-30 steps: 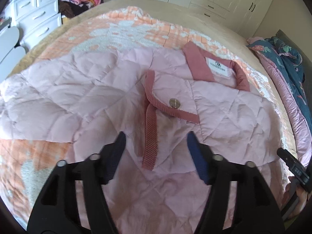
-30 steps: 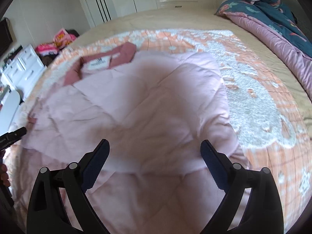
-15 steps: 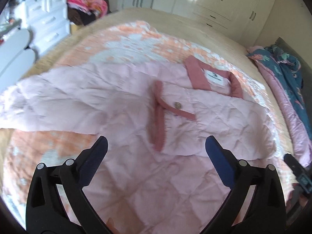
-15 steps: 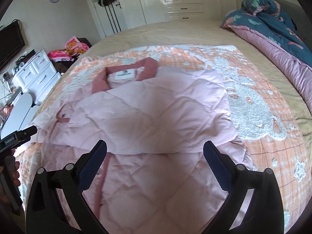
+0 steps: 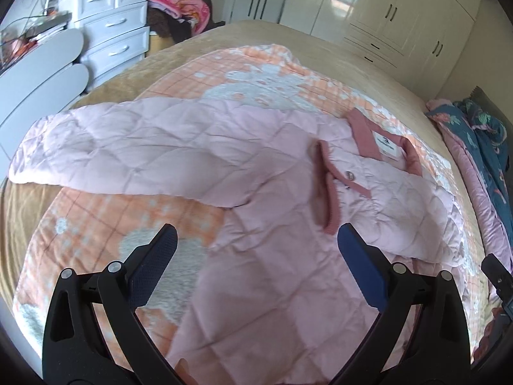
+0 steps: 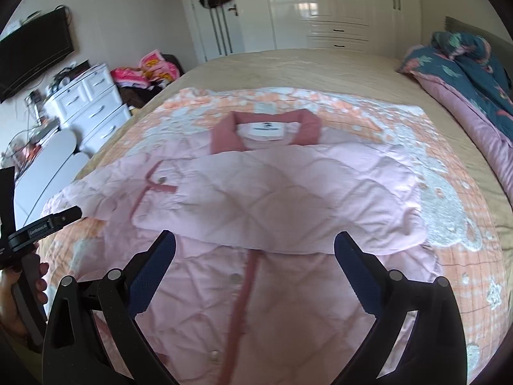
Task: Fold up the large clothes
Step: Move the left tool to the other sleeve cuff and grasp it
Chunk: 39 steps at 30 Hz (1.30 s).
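Observation:
A pale pink quilted jacket point(image 5: 272, 173) with a darker pink collar point(image 5: 364, 134) lies spread on the bed. One sleeve point(image 6: 288, 205) is folded across the chest, its ribbed cuff point(image 5: 327, 192) near a snap button. The other sleeve point(image 5: 112, 147) stretches out flat to the left. My left gripper point(image 5: 256, 239) hovers open above the jacket's lower body with nothing between its fingers. My right gripper point(image 6: 255, 243) is open too, above the front placket point(image 6: 247, 292), just below the folded sleeve. The left gripper's body point(image 6: 41, 224) and the hand holding it show at the left edge of the right wrist view.
An orange and white blanket point(image 5: 105, 224) covers the tan bed point(image 6: 288, 70) under the jacket. A dark floral duvet point(image 6: 465, 67) is heaped at the right. White drawers point(image 5: 112, 32), a pile of clothes point(image 6: 150, 70) and white wardrobes point(image 6: 320, 6) line the far walls.
Both grippers have pulled back and up from the jacket, so more of the bed shows. The left gripper's jaws have spread wide. The sleeve stays folded across the chest.

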Tool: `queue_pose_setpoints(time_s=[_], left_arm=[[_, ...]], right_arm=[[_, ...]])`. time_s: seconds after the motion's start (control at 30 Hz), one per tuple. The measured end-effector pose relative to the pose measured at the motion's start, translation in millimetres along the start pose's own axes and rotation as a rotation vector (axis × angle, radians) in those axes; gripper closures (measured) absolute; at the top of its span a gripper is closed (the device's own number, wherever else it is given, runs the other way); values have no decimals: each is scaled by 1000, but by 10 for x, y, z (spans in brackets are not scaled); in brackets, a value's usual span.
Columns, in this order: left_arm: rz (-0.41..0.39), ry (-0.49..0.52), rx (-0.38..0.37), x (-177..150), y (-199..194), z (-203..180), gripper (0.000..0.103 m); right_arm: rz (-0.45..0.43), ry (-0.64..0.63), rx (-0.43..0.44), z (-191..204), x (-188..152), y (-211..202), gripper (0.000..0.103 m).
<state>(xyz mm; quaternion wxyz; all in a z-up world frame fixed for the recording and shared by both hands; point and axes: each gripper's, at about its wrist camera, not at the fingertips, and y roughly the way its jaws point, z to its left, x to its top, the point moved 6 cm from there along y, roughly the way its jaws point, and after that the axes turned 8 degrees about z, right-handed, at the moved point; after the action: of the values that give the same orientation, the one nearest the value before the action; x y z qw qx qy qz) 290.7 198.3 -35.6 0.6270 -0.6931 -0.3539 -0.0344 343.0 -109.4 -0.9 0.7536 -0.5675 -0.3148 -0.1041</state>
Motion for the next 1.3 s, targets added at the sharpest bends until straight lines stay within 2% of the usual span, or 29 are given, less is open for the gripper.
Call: queue_pose_setpoints(time_s=[0.67, 1.13, 1.23, 1.3], left_arm=[[-22, -153, 24, -16, -160, 1045, 9], [-27, -268, 33, 17, -104, 1764, 9], [-30, -295, 25, 37, -69, 1913, 9], [-34, -313, -9, 59, -29, 2005, 9]], right_arm=[[4, -196, 103, 1514, 190, 158, 4], [40, -305, 148, 2275, 196, 429, 4], [53, -329, 150, 2423, 180, 508, 4], [57, -344, 150, 2510, 167, 552, 4]])
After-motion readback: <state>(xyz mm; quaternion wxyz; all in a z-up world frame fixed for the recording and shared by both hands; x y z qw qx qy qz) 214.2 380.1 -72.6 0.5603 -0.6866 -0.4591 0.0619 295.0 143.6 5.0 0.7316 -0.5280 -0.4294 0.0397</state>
